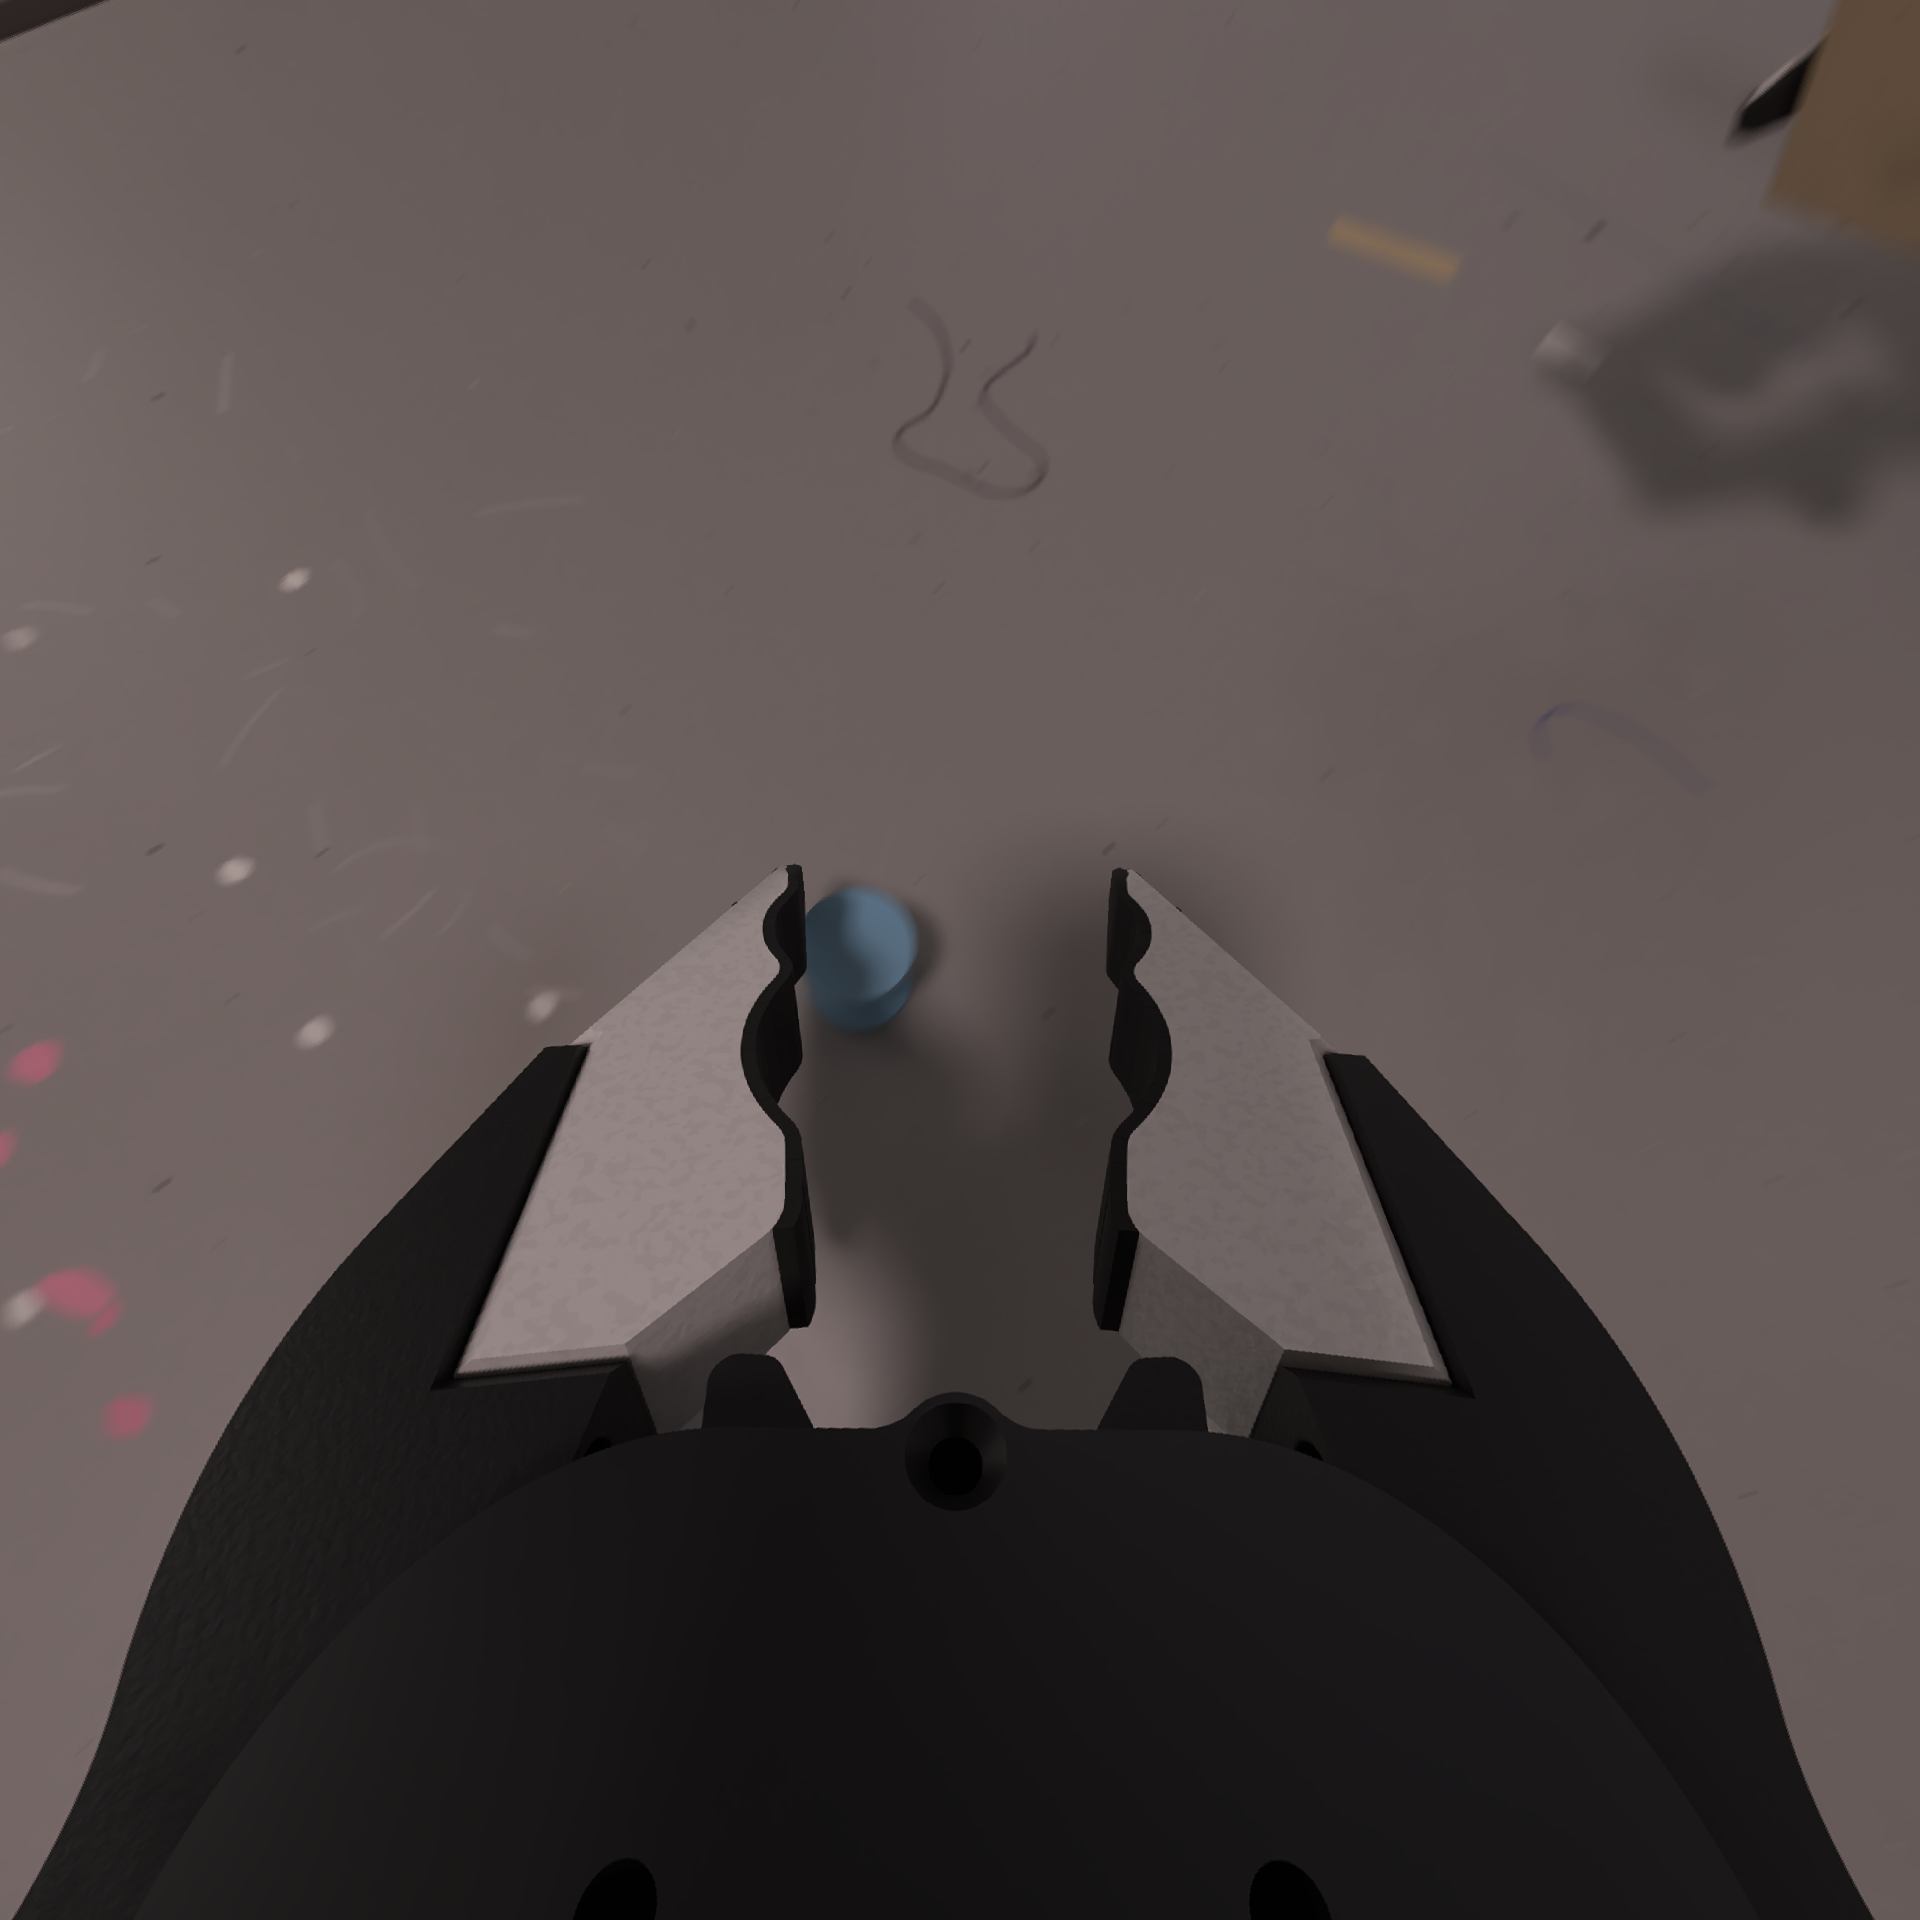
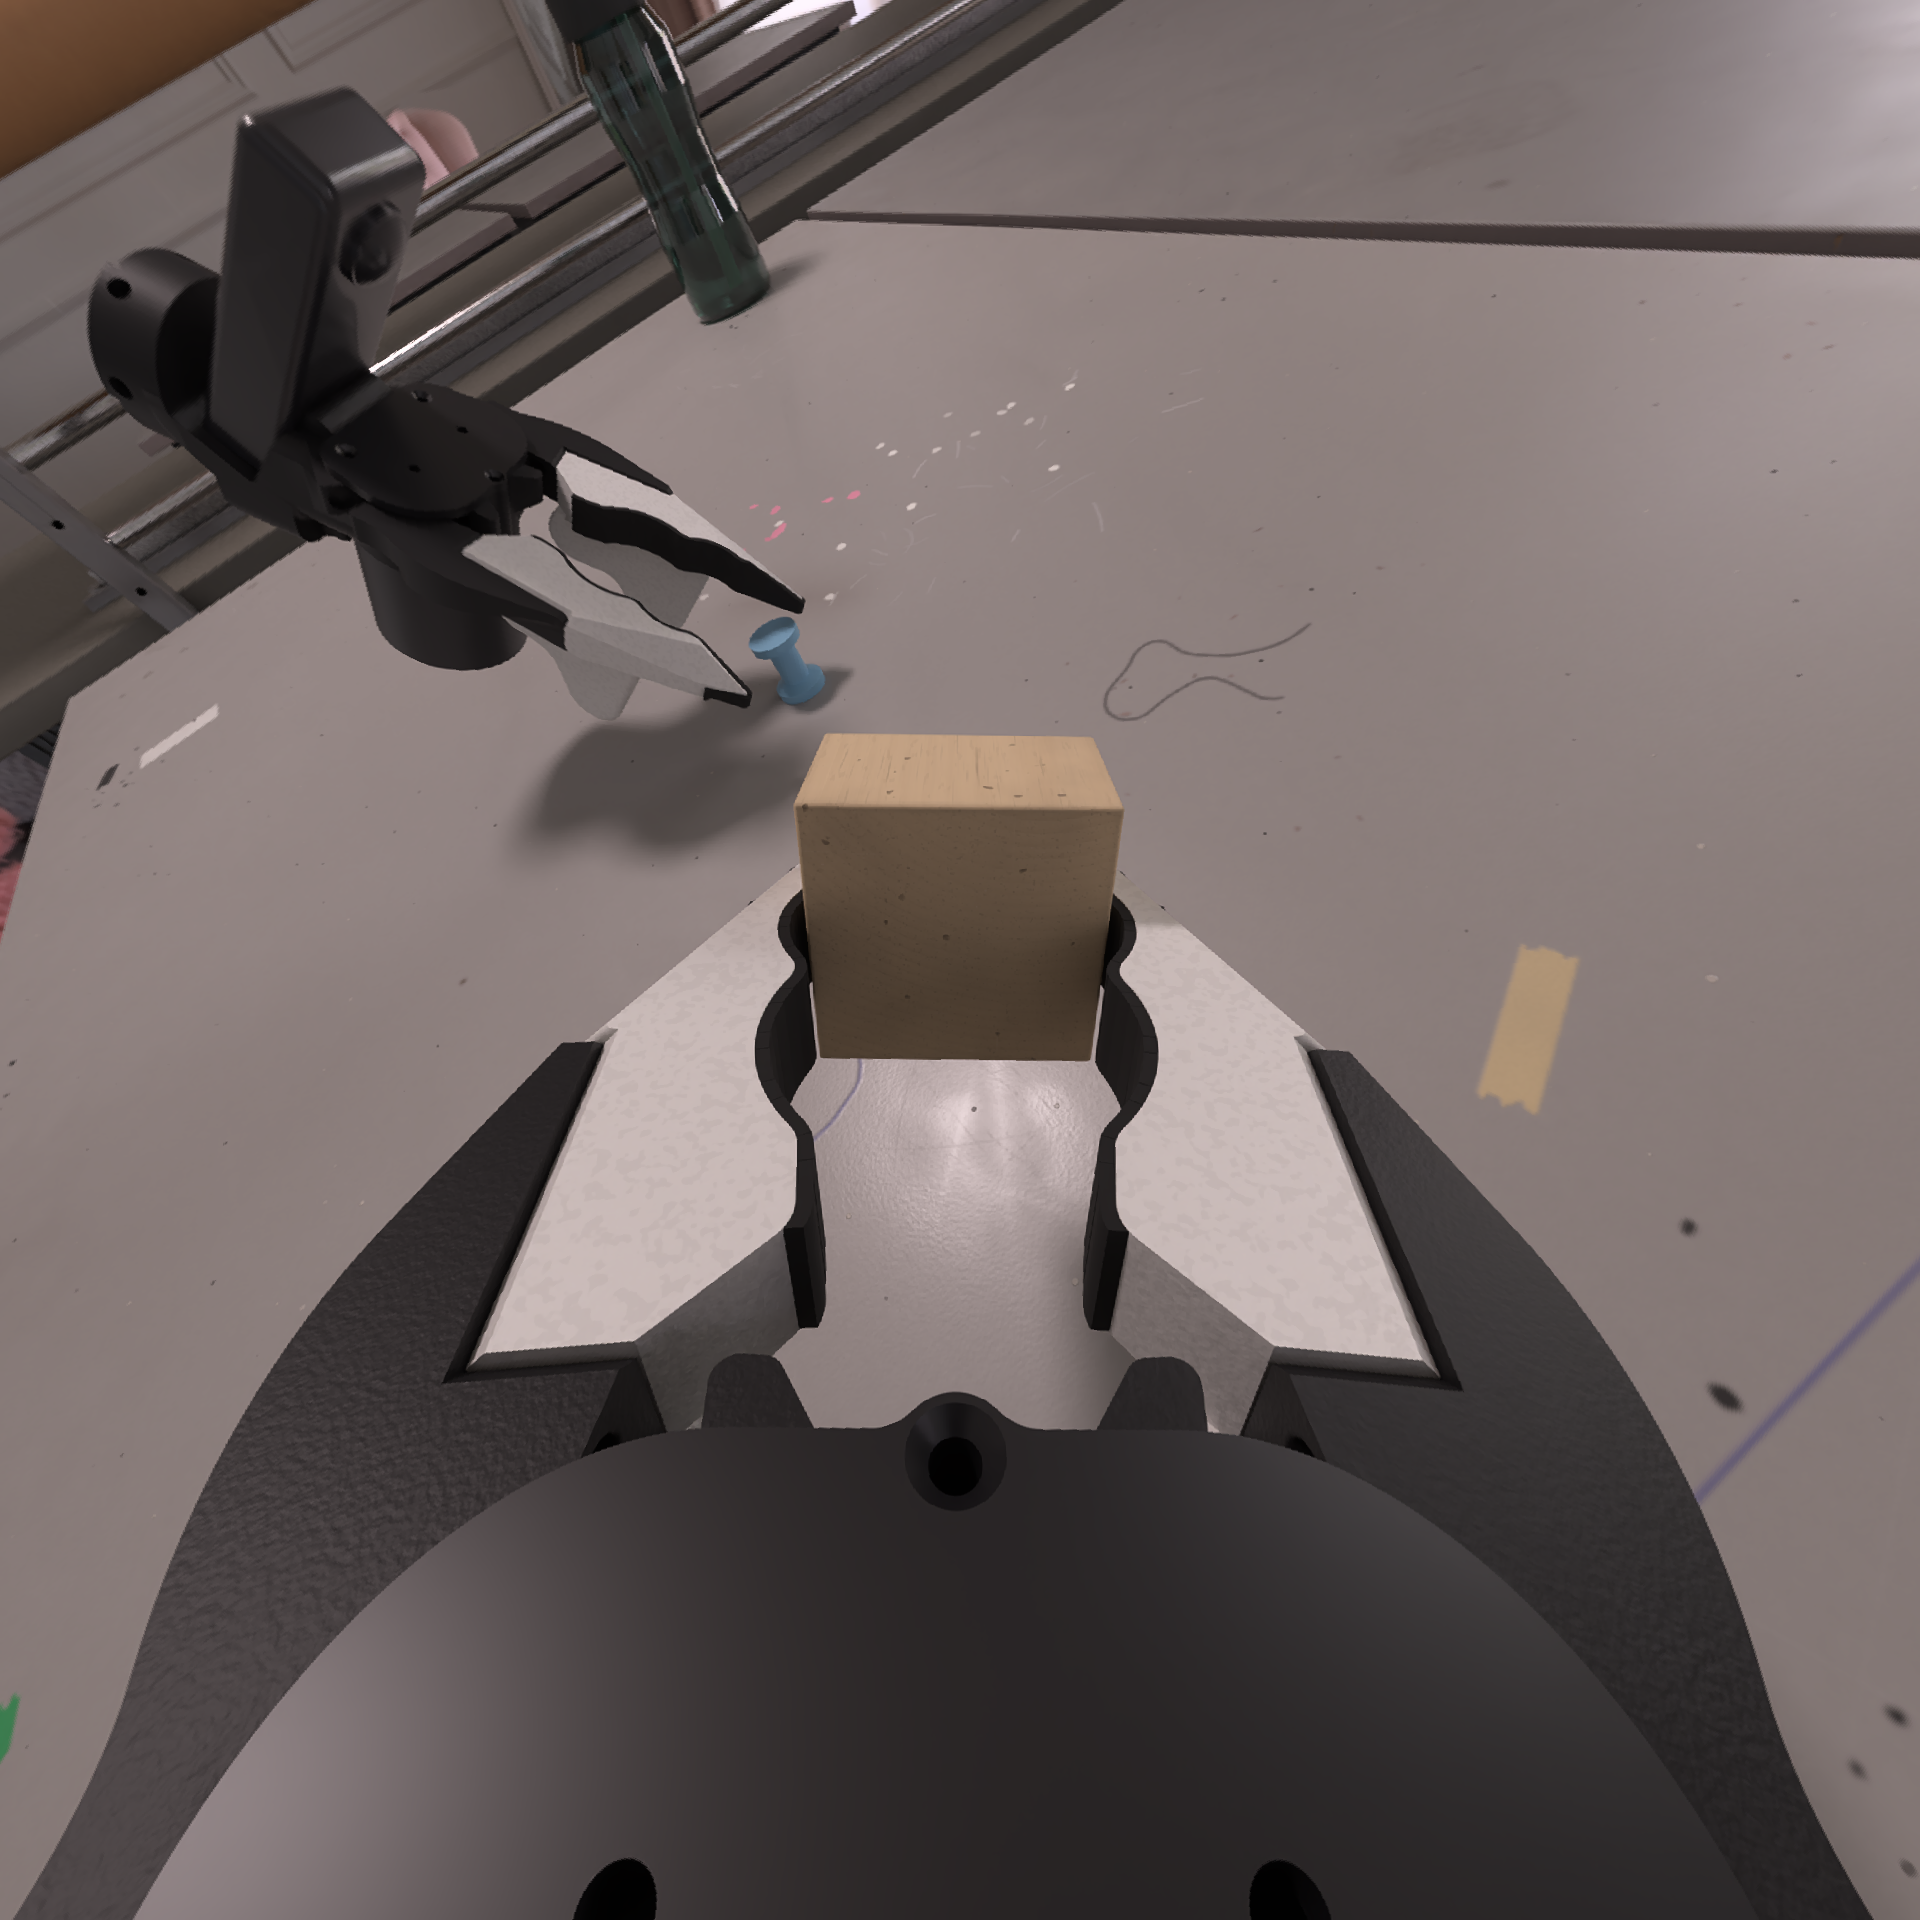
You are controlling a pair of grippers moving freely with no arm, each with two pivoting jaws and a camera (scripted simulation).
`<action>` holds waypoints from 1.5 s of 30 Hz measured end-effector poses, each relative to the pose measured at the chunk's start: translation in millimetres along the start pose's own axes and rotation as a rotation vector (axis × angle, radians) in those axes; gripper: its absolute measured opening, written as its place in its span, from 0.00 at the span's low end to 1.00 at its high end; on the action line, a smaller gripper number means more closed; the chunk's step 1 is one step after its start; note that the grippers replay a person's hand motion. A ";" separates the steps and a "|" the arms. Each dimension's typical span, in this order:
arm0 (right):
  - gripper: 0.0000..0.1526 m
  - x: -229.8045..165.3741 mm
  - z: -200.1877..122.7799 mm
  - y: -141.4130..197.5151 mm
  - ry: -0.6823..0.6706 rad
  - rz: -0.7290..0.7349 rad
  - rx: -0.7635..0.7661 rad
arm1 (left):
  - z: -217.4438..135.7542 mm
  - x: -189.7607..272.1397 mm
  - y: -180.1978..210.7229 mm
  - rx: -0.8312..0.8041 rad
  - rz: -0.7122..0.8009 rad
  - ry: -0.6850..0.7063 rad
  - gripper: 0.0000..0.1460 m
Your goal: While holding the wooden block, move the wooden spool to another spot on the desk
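The spool [image 1: 860, 958] is small and blue and stands on the grey desk, a little tilted. It sits just past my left gripper's [image 1: 956, 883] tips, close to the left fingertip [image 1: 787, 914]. That gripper is open and empty and hovers low over the desk. In the right wrist view the spool [image 2: 790, 662] and the left gripper [image 2: 774, 649] show at the upper left. My right gripper [image 2: 956, 914] is shut on the light wooden block [image 2: 956, 899] and holds it above the desk. The block also shows blurred in the left wrist view [image 1: 1849, 125].
A dark green bottle [image 2: 686, 177] stands by the metal rails [image 2: 499, 239] at the desk's far edge. A strip of tan tape [image 2: 1527, 1029] lies on the desk to the right. Pen scribbles [image 2: 1195, 670] and paint specks [image 2: 935, 457] mark the surface.
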State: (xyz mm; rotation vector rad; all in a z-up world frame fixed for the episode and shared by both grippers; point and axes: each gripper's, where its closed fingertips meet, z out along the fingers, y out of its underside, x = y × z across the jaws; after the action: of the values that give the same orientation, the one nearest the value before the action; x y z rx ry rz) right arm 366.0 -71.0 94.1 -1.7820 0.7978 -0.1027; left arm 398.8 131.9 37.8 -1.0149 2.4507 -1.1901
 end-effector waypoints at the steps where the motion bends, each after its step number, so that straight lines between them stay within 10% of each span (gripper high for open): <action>1: 0.34 0.0 1.4 0.4 -0.006 0.003 -0.001 | -2.3 -7.8 8.2 -0.018 0.025 -0.026 0.41; 13: 0.34 -4.5 3.7 7.0 -0.017 0.008 -0.023 | 8.3 -24.0 25.4 -0.098 0.068 0.018 0.44; 18: 0.34 -4.2 3.9 5.2 -0.020 0.007 -0.021 | 13.2 -13.7 22.3 -0.090 0.103 0.032 0.16; 32: 0.34 -0.3 -4.1 9.3 0.008 -0.019 -0.053 | 60.4 125.4 -5.0 -0.087 0.362 0.374 0.16; 38: 0.34 51.6 -70.4 12.5 0.228 -0.047 -0.106 | 61.3 126.3 -4.3 -0.090 0.374 0.373 0.17; 41: 0.34 87.7 -131.7 25.4 0.417 -0.012 -0.158 | 53.8 119.1 -22.5 -0.021 0.353 0.359 0.43; 45: 0.34 114.5 -192.9 51.0 0.610 0.032 -0.222 | 28.4 77.5 -84.9 0.231 0.355 0.223 0.45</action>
State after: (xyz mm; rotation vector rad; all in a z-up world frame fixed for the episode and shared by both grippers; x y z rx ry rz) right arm 344.5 -299.9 85.3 -1.9688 1.3094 -0.5759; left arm 396.9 26.1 90.9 -0.3810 2.4392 -1.4758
